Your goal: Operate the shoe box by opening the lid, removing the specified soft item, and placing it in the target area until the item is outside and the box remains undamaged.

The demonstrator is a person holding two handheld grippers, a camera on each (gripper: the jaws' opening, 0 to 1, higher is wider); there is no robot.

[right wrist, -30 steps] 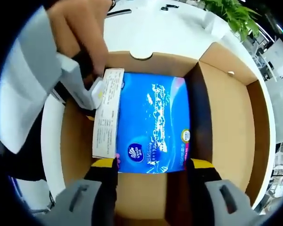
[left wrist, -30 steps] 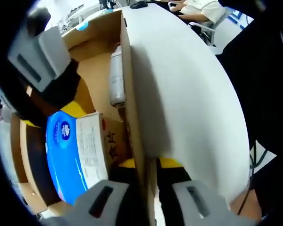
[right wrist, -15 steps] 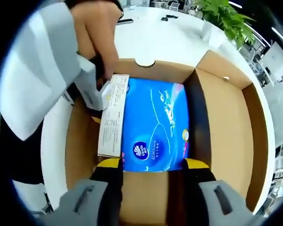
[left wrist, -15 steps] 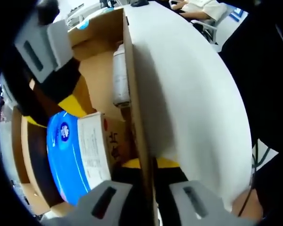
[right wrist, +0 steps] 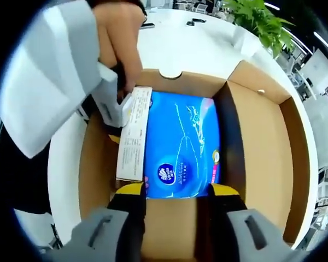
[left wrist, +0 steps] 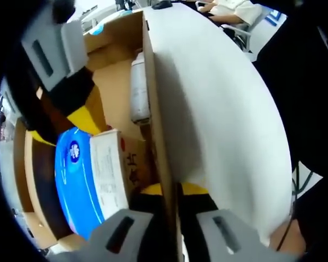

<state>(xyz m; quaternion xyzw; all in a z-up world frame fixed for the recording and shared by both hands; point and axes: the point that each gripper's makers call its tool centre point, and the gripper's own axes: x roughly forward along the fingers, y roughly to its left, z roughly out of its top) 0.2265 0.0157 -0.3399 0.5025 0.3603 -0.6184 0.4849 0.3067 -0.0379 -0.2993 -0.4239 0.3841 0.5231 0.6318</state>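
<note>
Blue tissue pack (right wrist: pixel 180 144) in shoe box (right wrist: pixel 262 158), between right tool (right wrist: pixel 172 192) tips

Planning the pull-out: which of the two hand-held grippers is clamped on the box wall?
The left hand-held gripper: its jaws pinch the shoe box side wall. The right hand-held gripper straddles the blue tissue pack instead.

No word reads clearly: the blue tissue pack (right wrist: pixel 180 144) carries a round white-and-blue brand logo (right wrist: pixel 165 173) whose lettering is too small to make out, its white side label (right wrist: pixel 134 134) shows fine illegible print (red characters beside it blur too).
</note>
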